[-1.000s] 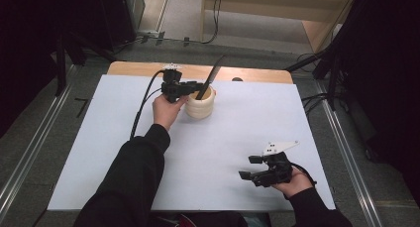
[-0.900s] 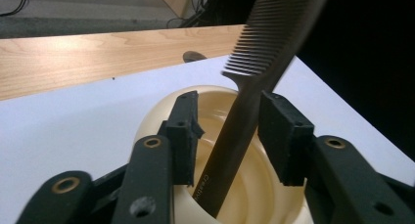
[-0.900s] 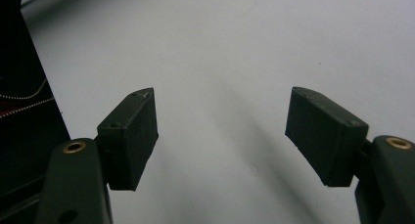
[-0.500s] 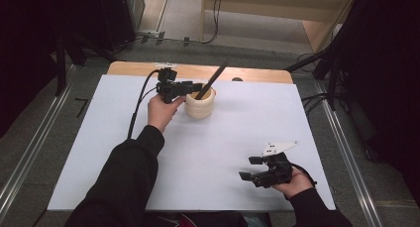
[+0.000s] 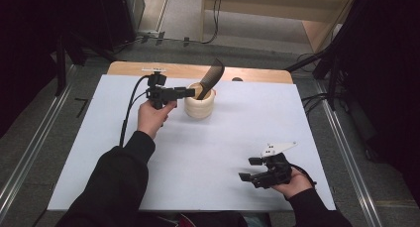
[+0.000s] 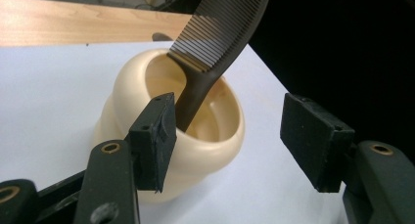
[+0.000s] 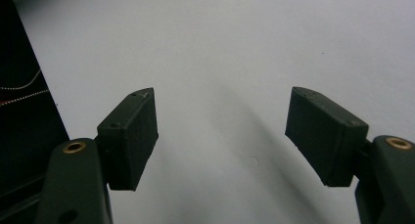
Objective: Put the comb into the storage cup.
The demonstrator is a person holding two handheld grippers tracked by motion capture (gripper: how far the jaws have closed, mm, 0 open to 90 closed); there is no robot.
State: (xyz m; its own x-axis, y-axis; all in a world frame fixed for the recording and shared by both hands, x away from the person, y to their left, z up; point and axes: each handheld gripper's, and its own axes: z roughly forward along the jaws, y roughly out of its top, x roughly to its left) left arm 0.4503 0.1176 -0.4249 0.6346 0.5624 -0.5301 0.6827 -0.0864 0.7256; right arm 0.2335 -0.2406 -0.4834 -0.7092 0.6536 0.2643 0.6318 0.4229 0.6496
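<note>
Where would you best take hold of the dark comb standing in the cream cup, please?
I'd grip the comb on its bare handle just above the cup rim, coming from the left gripper side. It leans against the rim with the toothed end up, and the flat handle suits the open fingers.

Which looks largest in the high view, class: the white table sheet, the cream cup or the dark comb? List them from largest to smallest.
1. white table sheet
2. cream cup
3. dark comb, part of it hidden inside the cup, so its place against the cup is unsure.
</note>
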